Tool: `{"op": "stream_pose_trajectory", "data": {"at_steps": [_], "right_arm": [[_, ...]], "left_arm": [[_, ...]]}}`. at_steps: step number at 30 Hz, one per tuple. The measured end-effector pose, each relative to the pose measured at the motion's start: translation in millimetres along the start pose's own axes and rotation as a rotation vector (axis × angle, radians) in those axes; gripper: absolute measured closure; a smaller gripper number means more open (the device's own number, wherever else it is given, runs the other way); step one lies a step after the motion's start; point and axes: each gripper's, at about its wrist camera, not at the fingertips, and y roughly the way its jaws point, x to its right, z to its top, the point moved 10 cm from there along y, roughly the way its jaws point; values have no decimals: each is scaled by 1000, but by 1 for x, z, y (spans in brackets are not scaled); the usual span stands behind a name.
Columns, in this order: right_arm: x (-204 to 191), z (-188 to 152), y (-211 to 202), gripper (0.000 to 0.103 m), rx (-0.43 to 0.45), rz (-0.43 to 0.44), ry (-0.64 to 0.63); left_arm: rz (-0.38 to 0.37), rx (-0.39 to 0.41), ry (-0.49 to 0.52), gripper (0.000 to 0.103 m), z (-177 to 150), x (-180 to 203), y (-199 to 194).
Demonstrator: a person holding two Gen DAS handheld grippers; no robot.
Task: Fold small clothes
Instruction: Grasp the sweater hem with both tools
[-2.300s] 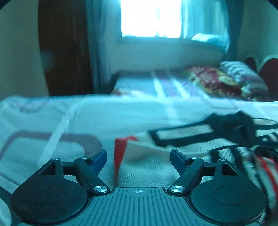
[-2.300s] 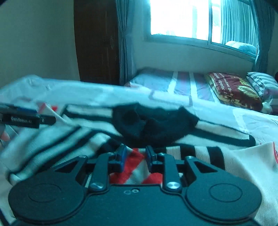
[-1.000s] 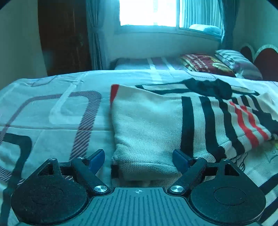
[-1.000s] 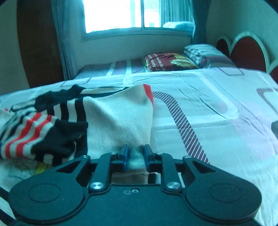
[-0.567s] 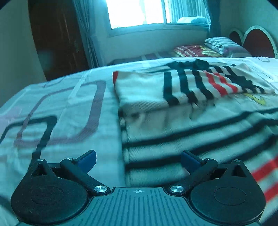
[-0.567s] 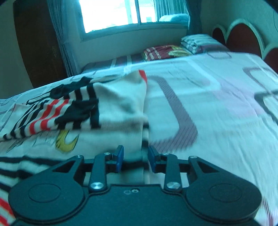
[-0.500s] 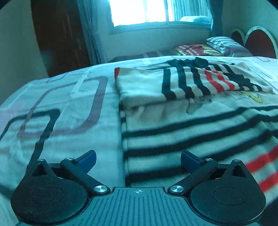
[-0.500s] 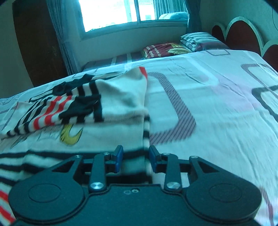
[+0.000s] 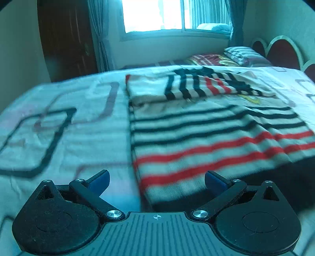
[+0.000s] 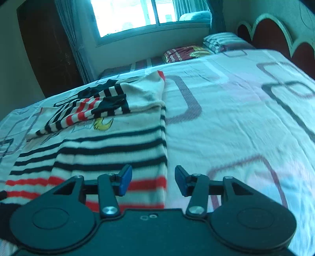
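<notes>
Cream sweater (image 9: pixel 216 137) w/ black & red stripes; white bedsheet (image 10: pixel 236 118), dark rectangles.

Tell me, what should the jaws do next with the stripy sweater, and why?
Probably lower both grippers onto the sweater's near hem and pinch its two corners. The top part already lies folded down, the left gripper is wide open, the right gripper's jaws are opening, and neither grips cloth, so the lower half looks ready to fold.

1. I see a bed sheet (image 10: pixel 236 110) printed with rounded rectangles.
2. Two pillows (image 10: pixel 185 52) lie near the scalloped headboard (image 10: pixel 267 33).
3. A bright window (image 9: pixel 153 15), curtains (image 9: pixel 98 39) and a dark wardrobe (image 9: pixel 67 37) stand behind.
</notes>
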Motion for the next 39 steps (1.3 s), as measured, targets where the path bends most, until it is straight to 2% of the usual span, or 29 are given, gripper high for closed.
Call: {"op": "stream_pose_trajectory", "data": {"at_steps": [3, 5, 9, 14, 15, 17, 19, 25, 31, 33, 36, 37, 39], "right_arm": [[8, -19, -15, 55, -18, 39, 57], [12, -32, -25, 55, -29, 67, 90], [13, -56, -40, 55, -52, 117, 139], [9, -79, -48, 55, -97, 212, 235], [8, -81, -48, 55, -104, 228, 250], [9, -84, -48, 56, -111, 244, 274], [9, -84, -47, 55, -115, 261, 296], [16, -83, -36, 57, -129, 310, 388], [2, -75, -20, 61, -154, 357, 393], [-7, -75, -14, 64, -173, 392, 394], [-9, -76, -12, 70, -171, 390, 413], [-7, -76, -12, 73, -169, 386, 422], [-5, -78, -13, 75, -176, 388, 432]], "left_arm": [[-67, -34, -54, 4, -20, -1, -16], [-104, -57, -84, 21, -33, -1, -24], [-201, -116, -229, 24, -58, -3, -32], [-313, -115, -402, 25, -69, -7, -36], [-341, -119, -433, 30, -70, -7, -36], [-382, -144, -460, 66, -72, -3, -32], [-411, -164, -490, 68, -74, 0, -28], [-438, -148, -585, 66, -69, -1, -14], [-533, -138, -725, 65, -64, -5, 6], [-545, -133, -729, 65, -61, -3, 11], [-549, -128, -714, 67, -58, 1, 14], [-540, -129, -707, 75, -58, 0, 15], [-522, -131, -680, 78, -59, 0, 15]]}}
